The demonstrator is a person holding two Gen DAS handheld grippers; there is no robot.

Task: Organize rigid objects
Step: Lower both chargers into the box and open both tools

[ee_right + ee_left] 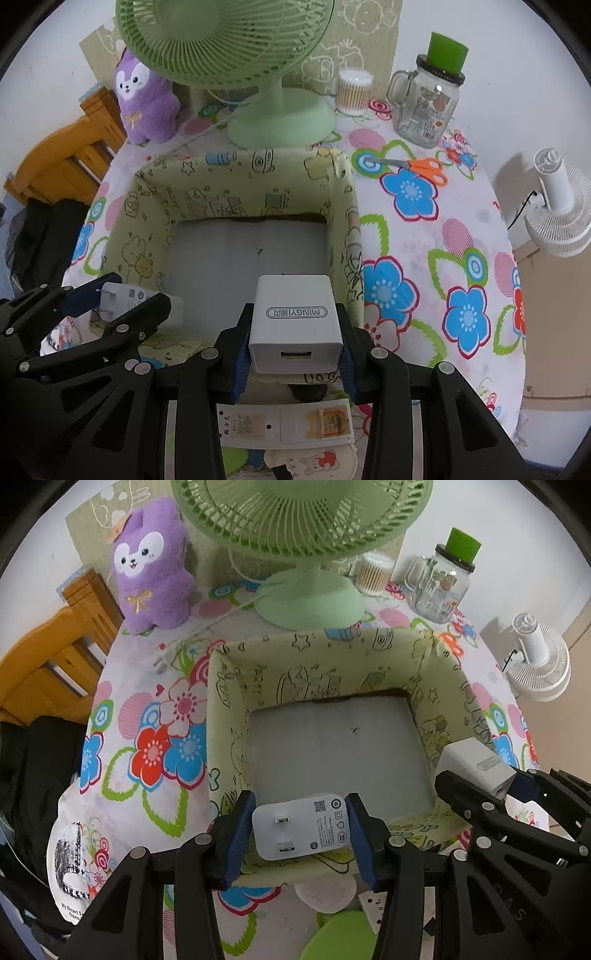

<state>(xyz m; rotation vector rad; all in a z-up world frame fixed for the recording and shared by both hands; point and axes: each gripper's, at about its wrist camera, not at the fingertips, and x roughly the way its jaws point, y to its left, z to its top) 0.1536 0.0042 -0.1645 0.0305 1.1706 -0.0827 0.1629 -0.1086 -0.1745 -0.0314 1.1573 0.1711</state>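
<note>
Pretty clearly someone's home: flowery tablecloth (424, 229) over the surface, a purple plush toy (153, 568), green desk fan (306, 554), wooden chair (51, 653), and a mason-jar mug (424, 103).

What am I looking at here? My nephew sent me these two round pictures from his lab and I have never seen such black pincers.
They are two hand-held grippers, each with a wide-angle camera looking along its fingers; a person holds them, no robot arm. One picture is from the left gripper, clamped on a flat white plug adapter. The other is from the right gripper, clamped on a white cube charger. Both hang over an empty fabric storage box on a flowered tablecloth. Around it stand a green fan, a purple plush toy, a glass jar and orange scissors.
</note>
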